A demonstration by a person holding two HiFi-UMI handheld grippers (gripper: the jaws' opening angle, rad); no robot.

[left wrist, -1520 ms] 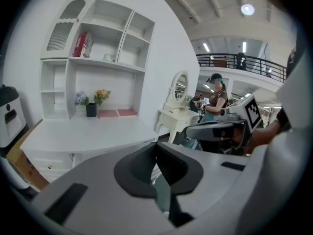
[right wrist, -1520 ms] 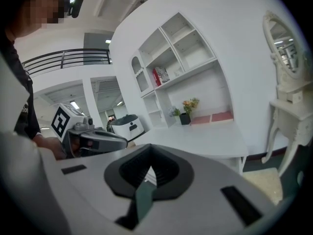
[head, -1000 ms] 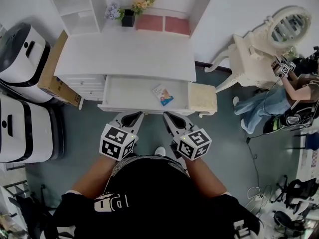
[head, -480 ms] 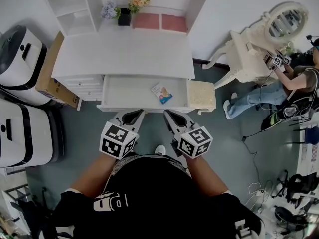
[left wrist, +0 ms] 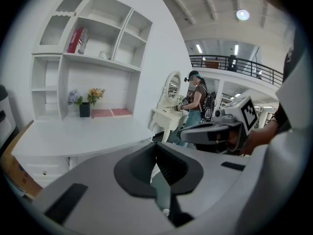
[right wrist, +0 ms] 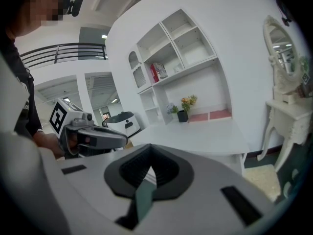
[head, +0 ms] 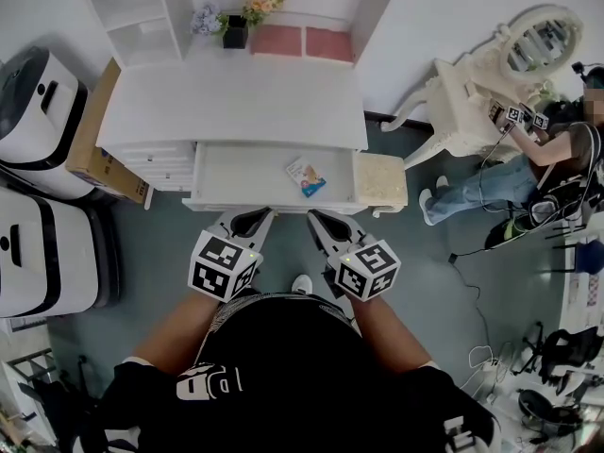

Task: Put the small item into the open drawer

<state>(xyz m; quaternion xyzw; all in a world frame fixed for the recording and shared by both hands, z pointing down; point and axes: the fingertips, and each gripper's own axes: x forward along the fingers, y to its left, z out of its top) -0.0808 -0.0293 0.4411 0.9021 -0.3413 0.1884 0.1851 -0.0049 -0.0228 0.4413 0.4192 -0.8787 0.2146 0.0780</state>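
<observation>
The small item (head: 307, 176), a flat packet with blue and orange print, lies inside the open white drawer (head: 274, 203) toward its right side. The drawer is pulled out from the white desk (head: 236, 102). My left gripper (head: 253, 217) hovers just in front of the drawer's front edge, shut and empty. My right gripper (head: 319, 220) is beside it, also shut with nothing held. In the left gripper view the left gripper (left wrist: 155, 146) points over the desk, and the right gripper (left wrist: 215, 131) shows alongside it. The right gripper view shows its own jaws (right wrist: 148, 148) closed together.
Two white appliances (head: 38, 92) (head: 42, 253) and a cardboard box (head: 94, 149) stand left of the desk. A beige stool (head: 380, 179) sits at the drawer's right end. A white vanity with mirror (head: 491, 83) and a seated person (head: 557, 149) are at the right. Flowers (head: 236, 28) stand at the desk's back.
Both grippers and the packet stay where they were. The view has shifted slightly, and the person at the right has moved a little.
</observation>
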